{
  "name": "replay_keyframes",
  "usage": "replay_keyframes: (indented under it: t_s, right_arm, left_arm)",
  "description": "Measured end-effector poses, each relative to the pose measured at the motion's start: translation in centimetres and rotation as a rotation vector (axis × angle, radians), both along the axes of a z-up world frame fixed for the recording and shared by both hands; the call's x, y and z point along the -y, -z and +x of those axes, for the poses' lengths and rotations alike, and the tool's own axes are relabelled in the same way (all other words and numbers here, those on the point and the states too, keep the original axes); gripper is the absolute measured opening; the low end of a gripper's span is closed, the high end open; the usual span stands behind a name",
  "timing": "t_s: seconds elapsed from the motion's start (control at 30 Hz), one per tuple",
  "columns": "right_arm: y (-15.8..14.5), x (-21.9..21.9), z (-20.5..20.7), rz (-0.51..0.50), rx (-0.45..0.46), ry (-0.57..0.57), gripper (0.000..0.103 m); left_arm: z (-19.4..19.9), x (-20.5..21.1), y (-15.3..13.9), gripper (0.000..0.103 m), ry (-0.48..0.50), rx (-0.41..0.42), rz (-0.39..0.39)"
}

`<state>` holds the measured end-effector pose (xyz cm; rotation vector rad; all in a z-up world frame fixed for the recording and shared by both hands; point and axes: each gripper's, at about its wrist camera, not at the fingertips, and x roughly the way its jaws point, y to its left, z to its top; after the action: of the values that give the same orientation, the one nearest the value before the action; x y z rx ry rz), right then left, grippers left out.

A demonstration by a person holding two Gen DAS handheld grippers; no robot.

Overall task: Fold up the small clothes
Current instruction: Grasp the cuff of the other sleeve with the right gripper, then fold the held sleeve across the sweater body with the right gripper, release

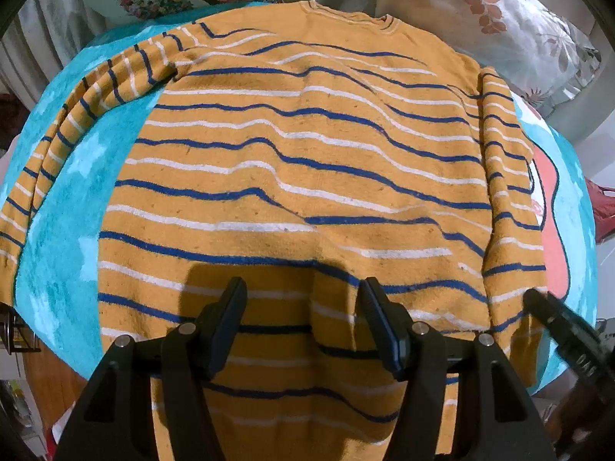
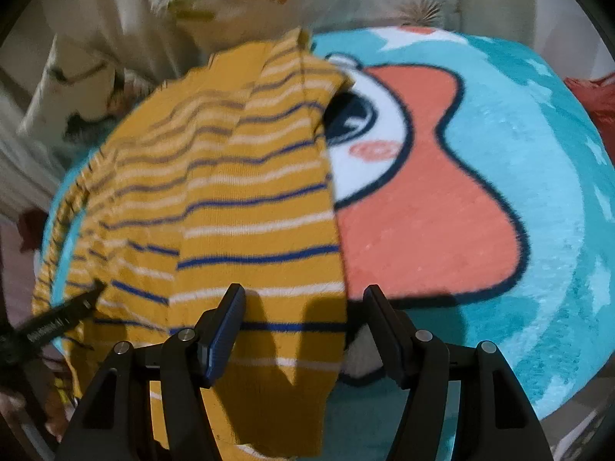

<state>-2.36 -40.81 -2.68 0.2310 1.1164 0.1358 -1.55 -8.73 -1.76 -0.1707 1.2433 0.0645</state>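
Right gripper (image 2: 301, 326): jaws part open, nothing pinched, straddling sweater's right folded edge near hem; fabric under left finger only, blanket under other.

Left gripper (image 1: 301, 322): part open, empty, above hem middle.

Mustard knit sweater with blue and white stripes (image 1: 307, 161) flat on turquoise plush cartoon blanket (image 2: 519, 199), long axis running away from both claws, hem to collar. Right sleeve folded in; left sleeve spread outward, likely next; left hand nearer.
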Motion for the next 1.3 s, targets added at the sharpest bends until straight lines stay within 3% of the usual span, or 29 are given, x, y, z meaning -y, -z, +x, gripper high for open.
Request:
replay_keyframes:
  t_s: [0.07,0.1,0.27,0.4,0.53,0.57,0.67,0.77,0.83,0.9,1.0,1.07,1.17,1.2,1.23,1.3]
  right_arm:
    - [0.3,-0.3,0.1,0.035,-0.01,-0.025,0.024]
    - [0.4,-0.2,0.2,0.05,-0.022,-0.033,0.011]
    - [-2.0,4.3,1.0,0.128,0.032,0.089,0.008]
    - [-3.3,9.7,1.7,-0.057,0.076,0.288,0.008]
    - [-3.9,13.3,2.4,-0.352,0.08,0.449,0.008]
    - [-3.9,13.8,2.4,-0.388,0.074,0.48,0.01]
    - [-3.5,14.6,1.9,-0.339,0.053,0.507,0.016]
    - [-3.2,14.1,1.2,-0.254,0.051,0.471,0.024]
    - [-3.4,12.9,0.3,-0.135,0.072,0.411,0.026]
    - [-3.3,10.9,0.0,0.028,0.064,0.256,0.03]
    - [-2.4,7.4,-0.1,0.189,0.002,0.031,0.034]
    - [-1.6,4.9,-0.4,0.234,-0.043,-0.084,0.034]
    - [-0.3,2.2,-0.7,0.242,-0.093,-0.165,0.034]
    - [0.3,1.6,-0.7,0.236,-0.11,-0.174,0.034]
    - [0.7,1.1,-0.8,0.237,-0.12,-0.178,0.034]
    - [0.8,0.4,-0.8,0.242,-0.103,-0.182,0.034]
  left_arm:
    - [0.1,-0.1,0.1,0.064,-0.005,-0.002,0.0]
    - [0.2,-0.1,0.1,0.065,-0.008,-0.003,0.0]
    - [0.6,-1.2,-0.1,0.065,-0.04,0.007,-0.008]
    - [0.4,-2.9,-0.8,0.065,-0.076,0.034,0.015]
    - [-0.2,-5.4,-1.3,0.065,-0.128,0.051,0.065]
    - [-0.4,-6.1,-1.3,0.065,-0.145,0.051,0.067]
    - [-1.3,-8.7,-1.1,0.065,-0.21,0.044,0.074]
    - [-2.7,-11.2,-0.7,0.065,-0.27,0.035,0.067]
    - [-3.9,-12.6,-0.3,0.07,-0.282,0.026,0.031]
    - [-5.1,-13.2,0.2,0.071,-0.273,0.022,-0.007]
    - [-6.5,-12.7,0.8,0.071,-0.228,0.018,-0.066]
    - [-7.0,-11.8,1.1,0.072,-0.198,0.021,-0.08]
    - [-7.2,-10.4,1.2,0.071,-0.16,0.028,-0.042]
    - [-7.3,-9.9,1.3,0.055,-0.144,0.027,-0.027]
    - [-7.4,-9.6,1.1,0.031,-0.125,0.026,-0.002]
    - [-7.5,-9.5,0.9,0.011,-0.107,0.014,-0.025]
